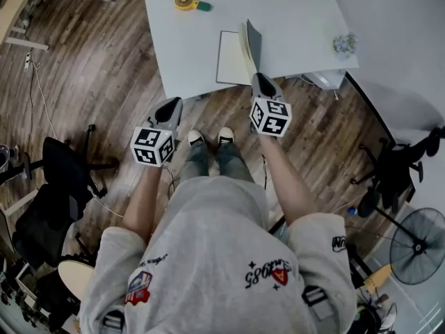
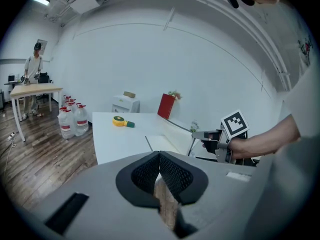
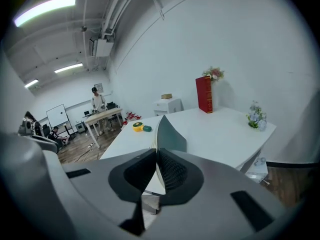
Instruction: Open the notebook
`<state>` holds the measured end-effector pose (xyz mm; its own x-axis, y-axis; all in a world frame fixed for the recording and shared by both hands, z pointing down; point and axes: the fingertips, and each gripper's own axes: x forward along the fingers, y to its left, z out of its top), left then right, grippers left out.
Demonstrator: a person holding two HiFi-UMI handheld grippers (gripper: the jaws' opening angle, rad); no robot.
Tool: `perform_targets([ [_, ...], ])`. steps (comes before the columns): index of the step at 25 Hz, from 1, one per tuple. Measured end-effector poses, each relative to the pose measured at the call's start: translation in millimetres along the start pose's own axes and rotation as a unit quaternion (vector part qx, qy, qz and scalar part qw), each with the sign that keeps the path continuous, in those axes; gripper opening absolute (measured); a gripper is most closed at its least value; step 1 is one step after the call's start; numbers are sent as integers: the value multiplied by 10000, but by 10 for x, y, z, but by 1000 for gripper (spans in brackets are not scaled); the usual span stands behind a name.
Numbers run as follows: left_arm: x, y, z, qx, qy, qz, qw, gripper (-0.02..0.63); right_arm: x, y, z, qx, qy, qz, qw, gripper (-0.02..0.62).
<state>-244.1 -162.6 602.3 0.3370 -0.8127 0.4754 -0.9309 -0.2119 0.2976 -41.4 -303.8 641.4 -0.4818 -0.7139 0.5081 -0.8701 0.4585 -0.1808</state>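
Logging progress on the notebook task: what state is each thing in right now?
notebook: partly open, cover lifted upright, pages flat on the table.
right gripper: shut on the notebook's cover.
left gripper: shut, empty, clear of the table.
red book: standing upright.
tape measure: lying flat, untouched.

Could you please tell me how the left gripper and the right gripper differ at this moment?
The right gripper is shut on the notebook cover and holds it raised off the pages, whereas the left gripper is shut on nothing. The right gripper reaches the edge of the table, while the left gripper hangs short of it, over the wooden floor. Both point forward and down.
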Motion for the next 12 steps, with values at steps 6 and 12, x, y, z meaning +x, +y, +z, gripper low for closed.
perform_targets([
  [6, 131, -183, 24, 116, 70, -187, 9997, 5, -131, -286, 31, 164, -143, -183, 9996, 25],
  [12, 219, -304, -6, 207, 170, -306, 9992, 5, -230, -575, 10, 292, -250, -446, 9983, 26],
])
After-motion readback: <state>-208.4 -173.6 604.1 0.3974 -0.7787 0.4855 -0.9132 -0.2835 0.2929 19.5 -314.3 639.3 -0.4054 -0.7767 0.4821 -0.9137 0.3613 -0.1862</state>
